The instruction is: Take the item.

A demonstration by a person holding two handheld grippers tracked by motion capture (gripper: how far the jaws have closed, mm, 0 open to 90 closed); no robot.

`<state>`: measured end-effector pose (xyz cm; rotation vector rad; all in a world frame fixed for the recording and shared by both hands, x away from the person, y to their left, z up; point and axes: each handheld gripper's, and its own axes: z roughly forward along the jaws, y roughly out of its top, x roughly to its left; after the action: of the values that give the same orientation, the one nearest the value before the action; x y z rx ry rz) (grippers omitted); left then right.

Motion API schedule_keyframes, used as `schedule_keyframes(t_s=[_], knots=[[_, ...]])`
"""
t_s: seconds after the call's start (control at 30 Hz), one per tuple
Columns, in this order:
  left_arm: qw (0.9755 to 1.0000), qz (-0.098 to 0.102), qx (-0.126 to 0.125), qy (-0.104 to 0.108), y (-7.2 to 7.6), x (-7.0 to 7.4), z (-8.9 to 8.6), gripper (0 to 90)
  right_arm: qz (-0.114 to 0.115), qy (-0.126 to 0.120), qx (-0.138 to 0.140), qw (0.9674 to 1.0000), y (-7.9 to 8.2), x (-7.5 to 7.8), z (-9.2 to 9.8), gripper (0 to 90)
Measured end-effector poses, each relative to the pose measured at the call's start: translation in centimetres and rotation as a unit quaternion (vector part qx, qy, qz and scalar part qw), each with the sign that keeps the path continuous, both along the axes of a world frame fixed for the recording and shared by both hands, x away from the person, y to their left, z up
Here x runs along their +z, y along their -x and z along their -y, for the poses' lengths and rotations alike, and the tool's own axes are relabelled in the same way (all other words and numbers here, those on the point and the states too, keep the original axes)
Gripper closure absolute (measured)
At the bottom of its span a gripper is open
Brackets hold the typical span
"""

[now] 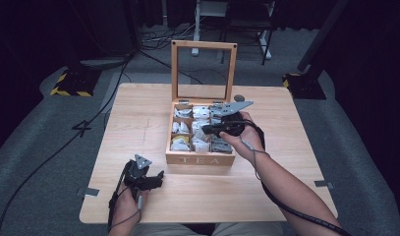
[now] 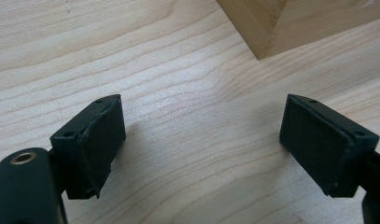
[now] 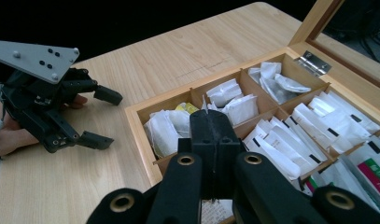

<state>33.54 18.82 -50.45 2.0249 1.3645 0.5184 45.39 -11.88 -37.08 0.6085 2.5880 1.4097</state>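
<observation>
High view: right gripper [image 1: 207, 130] over open tea box [image 1: 200, 158], fingers [image 3: 211, 126] together.

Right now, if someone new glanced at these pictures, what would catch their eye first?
Probably the open wooden tea box in the middle of the table, its glass lid standing upright and its compartments packed with tea packets. Next, the right gripper, jaws together, poised over those compartments. The left gripper rests open near the table's front edge.
</observation>
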Motion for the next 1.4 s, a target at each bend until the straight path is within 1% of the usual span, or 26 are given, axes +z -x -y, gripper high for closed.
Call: schedule_keyframes(t_s=[0.1, 0.17, 0.27, 0.3, 0.33, 0.43, 0.47, 0.5, 0.57, 0.77, 0.87, 0.93, 1.1, 1.13, 1.17, 1.2, 1.27, 1.33, 1.37, 1.4], knots=[[1.0, 0.0, -0.001, 0.0, 0.0, 0.0, 0.0, 14.8, 0.005, -0.01, -0.005, 0.9999, 0.2, 0.5, 0.9, 90.0], [1.0, -0.001, -0.002, -0.002, -0.1, 0.0, 0.0, 14.8, 0.007, -0.011, -0.007, 0.9999, 0.2, 0.7, 1.1, 90.0], [1.0, -0.002, -0.004, -0.001, -0.1, 0.0, 0.0, 14.7, 0.011, -0.02, -0.012, 0.9997, 0.4, 1.1, 1.8, 90.0], [1.0, -0.002, -0.004, -0.001, -0.1, 0.0, 0.0, 14.7, 0.015, -0.025, -0.015, 0.9995, 0.7, 1.5, 2.4, 90.0], [1.0, -0.002, -0.004, -0.001, -0.1, 0.0, 0.0, 14.7, 0.015, -0.025, -0.015, 0.9995, 0.7, 1.5, 2.4, 90.0], [1.0, -0.002, -0.004, -0.001, -0.1, 0.0, 0.0, 14.7, 0.019, -0.03, -0.02, 0.9992, 1.2, 2.1, 3.4, 90.0], [1.0, -0.002, -0.004, -0.001, -0.1, 0.0, 0.0, 14.7, 0.023, -0.033, -0.025, 0.9989, 1.5, 2.6, 4.3, 90.0], [1.0, -0.002, -0.004, -0.001, -0.1, 0.0, 0.0, 14.7, 0.025, -0.034, -0.027, 0.9987, 1.6, 2.8, 4.7, 90.0], [1.0, -0.002, -0.005, -0.001, -0.2, 0.0, 0.0, 14.7, 0.026, -0.034, -0.029, 0.9986, 1.7, 2.9, 5.0, 90.0], [1.0, -0.002, -0.005, 0.0, -0.2, 0.0, 0.0, 14.4, 0.035, -0.034, -0.049, 0.9976, 2.0, 3.8, 7.5, 90.0], [1.0, -0.003, -0.006, 0.0, -0.2, 0.0, 0.0, 14.4, 0.039, -0.028, -0.058, 0.9971, 2.0, 4.0, 8.5, 90.0], [1.0, -0.003, -0.006, 0.0, -0.2, 0.0, 0.0, 14.4, 0.041, -0.026, -0.062, 0.9969, 2.0, 4.1, 8.9, 90.0], [1.0, -0.003, -0.006, 0.0, -0.2, 0.0, 0.0, 14.5, 0.046, -0.028, -0.08, 0.9954, 2.0, 4.5, 10.8, 90.0], [1.0, -0.003, -0.005, 0.0, -0.2, 0.0, 0.0, 14.5, 0.049, -0.025, -0.087, 0.9947, 1.9, 4.5, 11.5, 90.0], [1.0, -0.002, -0.005, 0.0, -0.2, 0.0, 0.0, 14.5, 0.049, -0.025, -0.087, 0.9947, 1.9, 4.5, 11.5, 90.0], [1.0, -0.003, -0.005, 0.0, -0.2, 0.0, 0.0, 14.5, 0.052, -0.022, -0.097, 0.9937, 1.9, 4.5, 12.4, 90.0], [1.0, -0.003, -0.006, 0.0, -0.2, 0.0, 0.0, 14.4, 0.052, -0.021, -0.1, 0.9935, 1.8, 4.5, 12.7, 90.0], [1.0, -0.003, -0.006, 0.0, -0.2, 0.0, 0.0, 14.5, 0.052, -0.019, -0.111, 0.9923, 1.7, 4.4, 13.6, 90.0], [1.0, -0.003, -0.006, 0.0, -0.2, 0.0, 0.0, 14.5, 0.052, -0.019, -0.122, 0.991, 1.5, 4.3, 14.6, 90.0], [1.0, -0.003, -0.005, 0.0, -0.2, 0.0, 0.0, 14.5, 0.052, -0.019, -0.122, 0.991, 1.5, 4.3, 14.6, 90.0]])
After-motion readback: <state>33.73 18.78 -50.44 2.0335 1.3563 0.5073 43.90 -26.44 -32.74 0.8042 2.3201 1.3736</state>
